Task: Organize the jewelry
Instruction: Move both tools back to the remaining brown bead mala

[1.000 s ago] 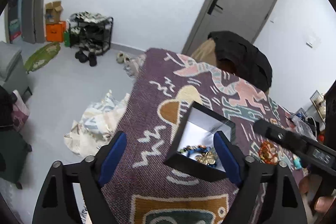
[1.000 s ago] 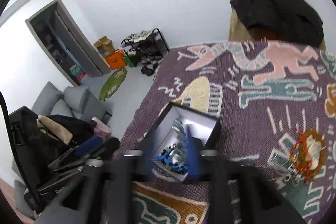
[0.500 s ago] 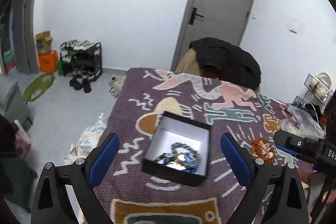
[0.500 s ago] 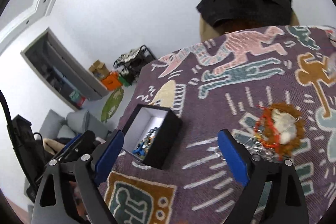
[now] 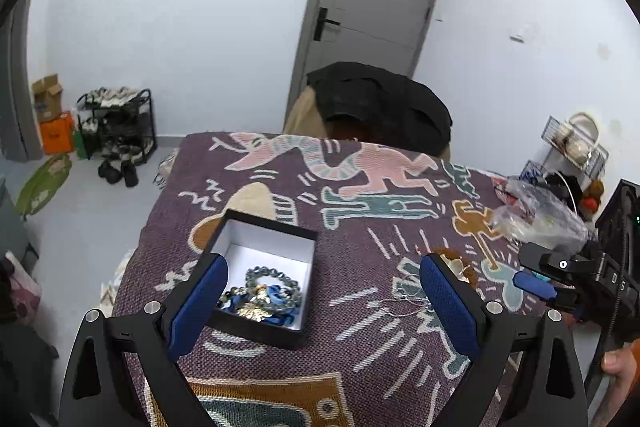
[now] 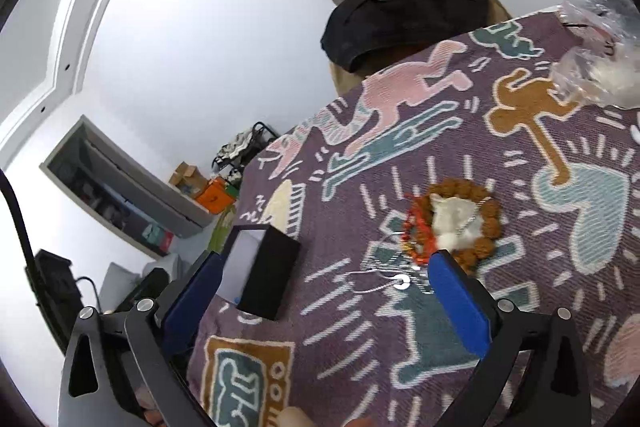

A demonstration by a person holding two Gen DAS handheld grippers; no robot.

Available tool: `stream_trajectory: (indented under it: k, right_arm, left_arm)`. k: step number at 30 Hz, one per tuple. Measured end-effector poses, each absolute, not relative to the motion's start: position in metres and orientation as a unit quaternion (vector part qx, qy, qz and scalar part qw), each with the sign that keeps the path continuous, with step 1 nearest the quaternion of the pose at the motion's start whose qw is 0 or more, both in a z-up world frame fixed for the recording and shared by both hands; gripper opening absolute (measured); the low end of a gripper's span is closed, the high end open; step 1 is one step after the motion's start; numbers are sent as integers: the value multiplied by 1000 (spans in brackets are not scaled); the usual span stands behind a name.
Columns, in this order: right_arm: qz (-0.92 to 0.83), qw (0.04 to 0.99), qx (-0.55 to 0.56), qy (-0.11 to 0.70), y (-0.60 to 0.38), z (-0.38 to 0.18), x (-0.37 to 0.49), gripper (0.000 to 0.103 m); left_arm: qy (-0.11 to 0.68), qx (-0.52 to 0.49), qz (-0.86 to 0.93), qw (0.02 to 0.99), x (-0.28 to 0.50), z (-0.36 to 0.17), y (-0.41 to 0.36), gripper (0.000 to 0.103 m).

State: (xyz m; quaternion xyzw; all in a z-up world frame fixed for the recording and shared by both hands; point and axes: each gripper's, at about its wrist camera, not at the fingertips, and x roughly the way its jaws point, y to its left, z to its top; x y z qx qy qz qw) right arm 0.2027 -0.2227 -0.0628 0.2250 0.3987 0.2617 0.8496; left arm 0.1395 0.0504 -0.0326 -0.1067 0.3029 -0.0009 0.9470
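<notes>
A black jewelry box (image 5: 260,279) with a white lining stands open on the patterned purple cloth; it also shows in the right wrist view (image 6: 266,273). Beaded bracelets (image 5: 266,293) lie inside it. A brown bead bracelet (image 6: 484,227), a red-orange bracelet (image 6: 418,231), a white piece (image 6: 454,221) and a thin silver chain (image 6: 390,277) lie on the cloth to the right. My left gripper (image 5: 322,301) is open and empty above the cloth beside the box. My right gripper (image 6: 324,301) is open and empty, its right finger near the pile; it also shows in the left wrist view (image 5: 560,277).
A clear plastic bag (image 5: 540,211) lies at the cloth's far right. A chair with a dark jacket (image 5: 380,103) stands behind the table before a grey door. A shoe rack (image 5: 116,123) stands on the floor at the left.
My left gripper opened wide and swung right, away from the box. My right gripper left the box, moved right toward the bracelet pile, and stands open.
</notes>
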Motion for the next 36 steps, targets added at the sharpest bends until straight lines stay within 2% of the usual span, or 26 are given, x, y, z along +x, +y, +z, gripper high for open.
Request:
stream_trajectory:
  k: [17, 23, 25, 29, 33, 36]
  right_arm:
    - [204, 872, 248, 370, -291, -77, 197, 103]
    - [169, 868, 228, 406, -306, -90, 203, 103]
    - [156, 864, 233, 417, -314, -98, 206, 103]
    - [152, 862, 243, 418, -329, -111, 206, 103]
    - [161, 863, 247, 410, -339, -116, 206, 102]
    - [166, 861, 252, 410, -345, -119, 206, 84]
  left_arm:
    - [349, -54, -54, 934, 175, -40, -21, 97]
    - [387, -71, -78, 916, 198, -55, -42, 77]
    - [403, -77, -83, 908, 209, -62, -50, 67]
    - [426, -80, -94, 896, 226, -73, -65, 61]
    - [447, -92, -101, 884, 240, -84, -76, 49]
    - [459, -96, -107, 877, 249, -92, -85, 45]
